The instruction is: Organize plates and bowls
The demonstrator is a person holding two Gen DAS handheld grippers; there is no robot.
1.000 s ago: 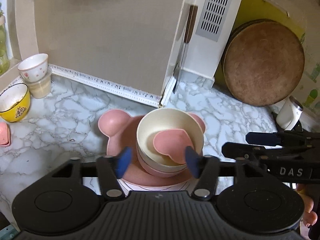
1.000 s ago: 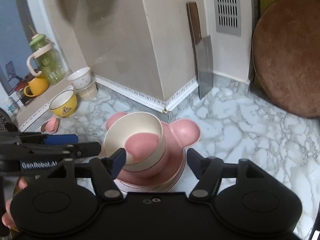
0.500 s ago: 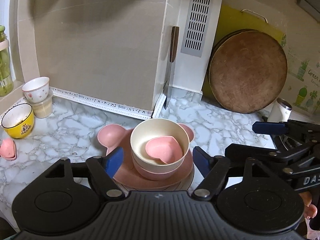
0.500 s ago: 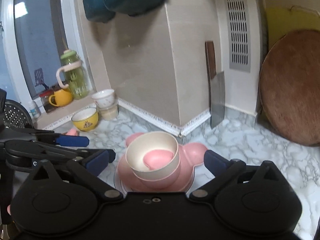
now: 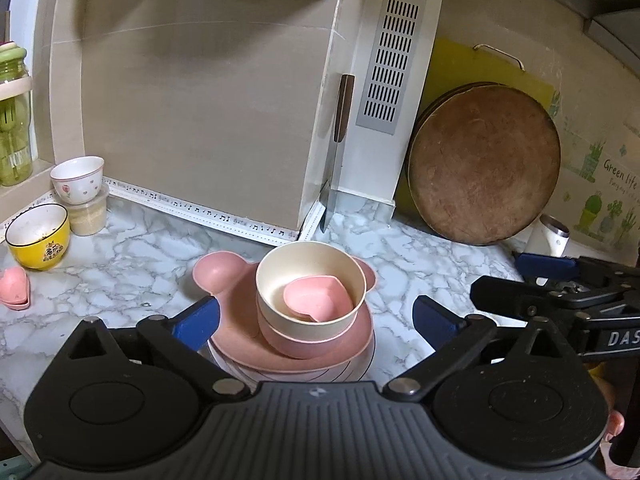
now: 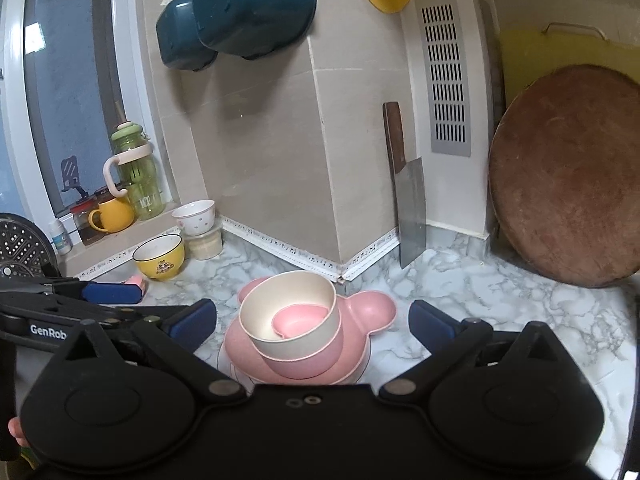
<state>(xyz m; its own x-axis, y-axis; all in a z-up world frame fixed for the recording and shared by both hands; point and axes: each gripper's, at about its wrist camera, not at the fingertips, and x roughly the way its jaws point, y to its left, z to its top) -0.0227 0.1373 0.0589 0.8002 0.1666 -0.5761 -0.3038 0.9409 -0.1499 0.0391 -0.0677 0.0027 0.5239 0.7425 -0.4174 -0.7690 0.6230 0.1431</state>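
Left wrist view: left gripper point(image 5: 316, 320) jaws opening, nothing between the pads; right gripper point(image 6: 312, 322) spread wide, empty. Stack on marble counter point(image 5: 120, 256): pink heart dish point(image 5: 316, 300) inside cream bowl point(image 5: 310, 280), nested in pink bowl point(image 5: 304, 344), on eared pink plate point(image 5: 236, 344), atop a white plate point(image 5: 352, 370). Likely light, stiff, smooth plastic-like ware; rims offer the best hold. The heart dish sits tilted and loose, so it may slide.
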